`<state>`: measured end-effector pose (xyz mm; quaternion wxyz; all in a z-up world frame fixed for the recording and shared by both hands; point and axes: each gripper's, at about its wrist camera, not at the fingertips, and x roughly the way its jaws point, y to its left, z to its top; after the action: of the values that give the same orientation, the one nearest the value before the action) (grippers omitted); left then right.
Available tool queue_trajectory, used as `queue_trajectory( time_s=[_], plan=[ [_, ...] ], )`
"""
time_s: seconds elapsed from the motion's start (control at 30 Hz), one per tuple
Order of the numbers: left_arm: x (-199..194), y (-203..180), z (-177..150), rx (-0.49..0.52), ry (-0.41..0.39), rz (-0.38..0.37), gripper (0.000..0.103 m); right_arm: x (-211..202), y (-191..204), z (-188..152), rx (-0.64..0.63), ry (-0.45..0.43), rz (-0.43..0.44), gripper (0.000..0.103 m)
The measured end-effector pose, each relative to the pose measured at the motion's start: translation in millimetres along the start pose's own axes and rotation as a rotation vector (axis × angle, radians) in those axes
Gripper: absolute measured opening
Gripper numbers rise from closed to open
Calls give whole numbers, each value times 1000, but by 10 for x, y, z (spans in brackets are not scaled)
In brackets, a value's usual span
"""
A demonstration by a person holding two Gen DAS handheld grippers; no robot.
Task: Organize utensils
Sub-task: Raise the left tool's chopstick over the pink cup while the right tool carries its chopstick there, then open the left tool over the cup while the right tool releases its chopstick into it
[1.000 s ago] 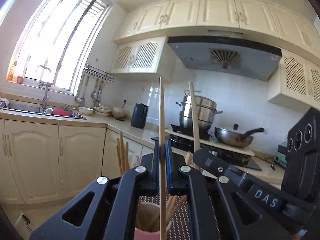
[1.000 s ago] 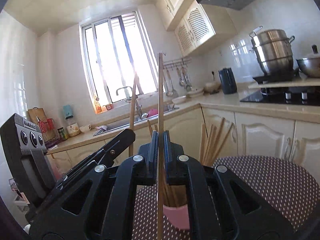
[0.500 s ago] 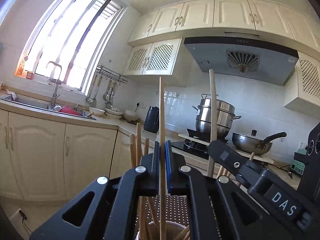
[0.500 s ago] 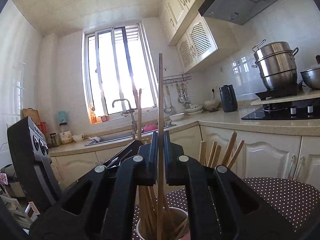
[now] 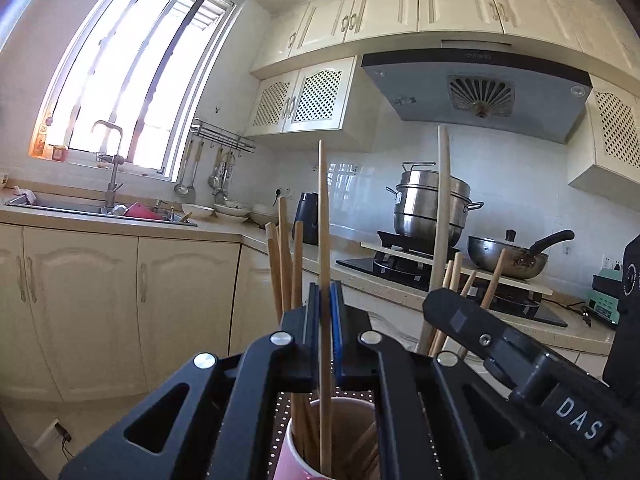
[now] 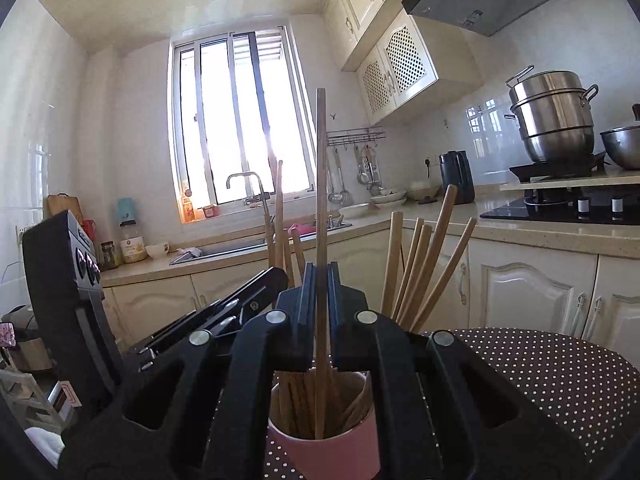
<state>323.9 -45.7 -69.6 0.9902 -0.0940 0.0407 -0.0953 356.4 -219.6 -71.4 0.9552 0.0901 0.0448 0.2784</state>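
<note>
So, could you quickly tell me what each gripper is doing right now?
Left gripper: closed on an upright wooden chopstick.
Right gripper: closed on another wooden chopstick.

Pink cup's [image 5: 296,460] base beyond frame edge

The cup [image 6: 328,456] is pink on the outside, and the chopsticks [image 6: 420,264] standing in it are pale tan wood. It sits on a dark brown tablecloth [image 6: 560,376] patterned with small white dots, while both grippers are black, the left gripper [image 5: 325,320] with blue pads [image 5: 337,322] at its tips. Behind, the cabinets [image 5: 132,304] are cream, the steamer pot [image 5: 430,208] shiny silver, the kettle [image 6: 456,176] black, and the range hood [image 5: 476,88] grey.
</note>
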Motion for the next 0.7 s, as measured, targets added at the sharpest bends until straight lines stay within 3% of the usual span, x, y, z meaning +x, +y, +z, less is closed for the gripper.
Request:
queue_trajectory(
  time_s=[0.47,0.7],
  plan=[
    [-199,-4,-265,57,80,-4,6,-79,28,-244,3,90,-11,6],
    [-195,43,-344,38,128,-23,7,-43,-40,-332,42,133,-16,6]
  ],
)
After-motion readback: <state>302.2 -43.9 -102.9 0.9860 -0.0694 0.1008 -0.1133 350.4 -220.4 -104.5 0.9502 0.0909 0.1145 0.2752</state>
